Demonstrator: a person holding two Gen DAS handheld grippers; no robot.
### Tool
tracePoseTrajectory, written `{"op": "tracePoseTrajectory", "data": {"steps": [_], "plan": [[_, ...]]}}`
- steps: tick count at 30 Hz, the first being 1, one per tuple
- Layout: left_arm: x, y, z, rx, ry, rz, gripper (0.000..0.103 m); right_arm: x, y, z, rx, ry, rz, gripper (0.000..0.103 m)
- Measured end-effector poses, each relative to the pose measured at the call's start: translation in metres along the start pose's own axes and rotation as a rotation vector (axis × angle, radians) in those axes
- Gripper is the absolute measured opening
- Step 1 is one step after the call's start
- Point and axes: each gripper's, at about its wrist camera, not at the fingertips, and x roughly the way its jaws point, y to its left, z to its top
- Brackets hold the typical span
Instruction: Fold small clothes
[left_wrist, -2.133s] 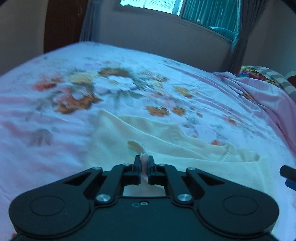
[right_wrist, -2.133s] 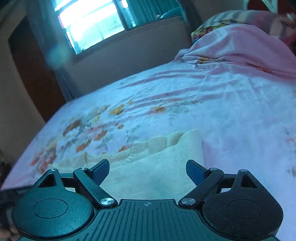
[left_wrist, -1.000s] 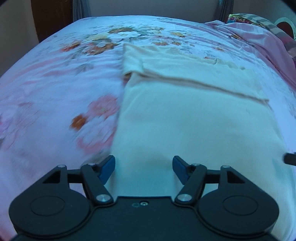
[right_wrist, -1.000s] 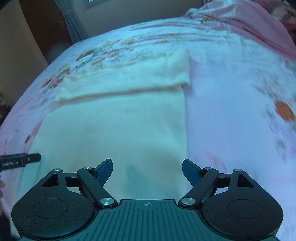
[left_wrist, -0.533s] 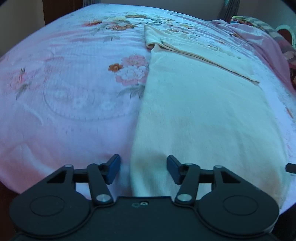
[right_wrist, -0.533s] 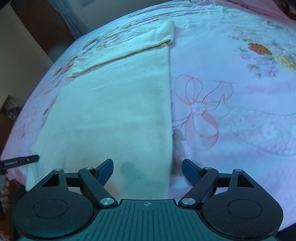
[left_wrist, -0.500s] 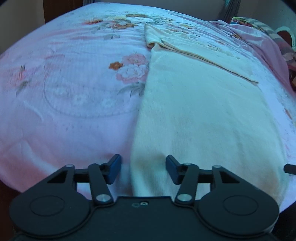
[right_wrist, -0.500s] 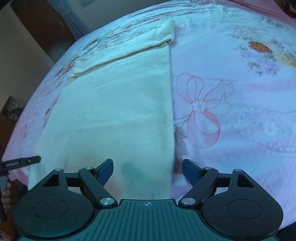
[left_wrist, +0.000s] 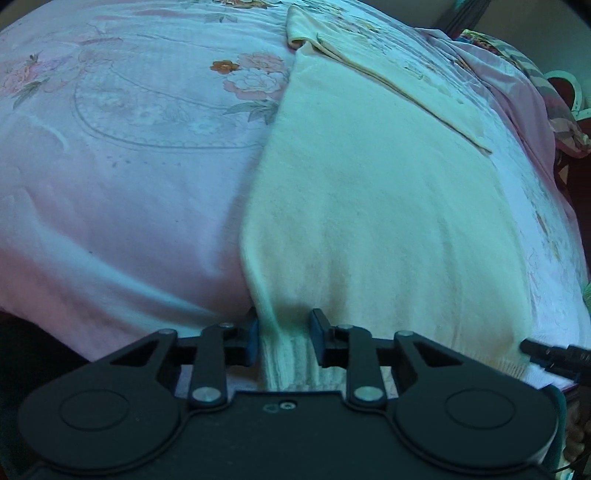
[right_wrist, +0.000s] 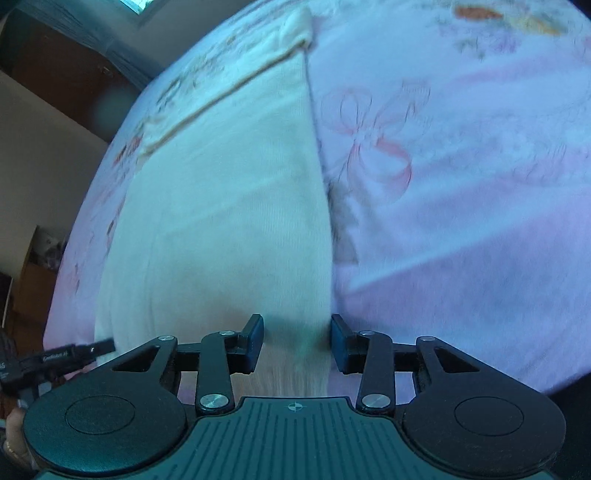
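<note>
A cream knit garment (left_wrist: 369, 192) lies flat on the pink floral bedsheet (left_wrist: 129, 166), its far end folded over. My left gripper (left_wrist: 283, 338) is at the garment's near left corner with its jaws partly closed around the ribbed hem, a gap still showing. My right gripper (right_wrist: 297, 341) is at the near right corner of the same garment (right_wrist: 229, 206), jaws likewise narrowed around the hem edge. The right gripper's tip shows at the right edge of the left wrist view (left_wrist: 554, 356).
The bed's near edge drops off just below both grippers. A pink blanket and patterned pillows (left_wrist: 524, 96) lie at the far right. A wooden door and wall (right_wrist: 55, 122) stand beyond the bed's left side.
Both grippers moved back from the folded far end to the near hem. Their jaws have narrowed from wide open to around the hem corners.
</note>
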Motion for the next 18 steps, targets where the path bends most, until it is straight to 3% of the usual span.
{"op": "tracePoseTrajectory", "data": {"steps": [1, 2, 5, 10, 18], "plan": [[0.001, 0.000, 0.000, -0.009, 0.010, -0.017, 0.006, 0.002, 0.002, -0.001, -0.001, 0.015, 0.023, 0.026], [0.000, -0.001, 0.000, -0.009, 0.007, -0.016, 0.006, 0.003, 0.005, -0.002, -0.003, 0.029, 0.044, 0.005], [-0.007, -0.004, 0.003, -0.015, -0.011, -0.040, 0.004, 0.004, 0.011, 0.001, 0.030, 0.030, 0.120, 0.005], [-0.026, -0.010, 0.028, -0.033, -0.096, -0.100, 0.002, -0.009, 0.021, 0.027, 0.082, -0.047, 0.224, 0.005], [-0.038, -0.040, 0.119, -0.028, -0.266, -0.164, 0.002, -0.035, 0.044, 0.106, 0.116, -0.271, 0.344, 0.005]]}}
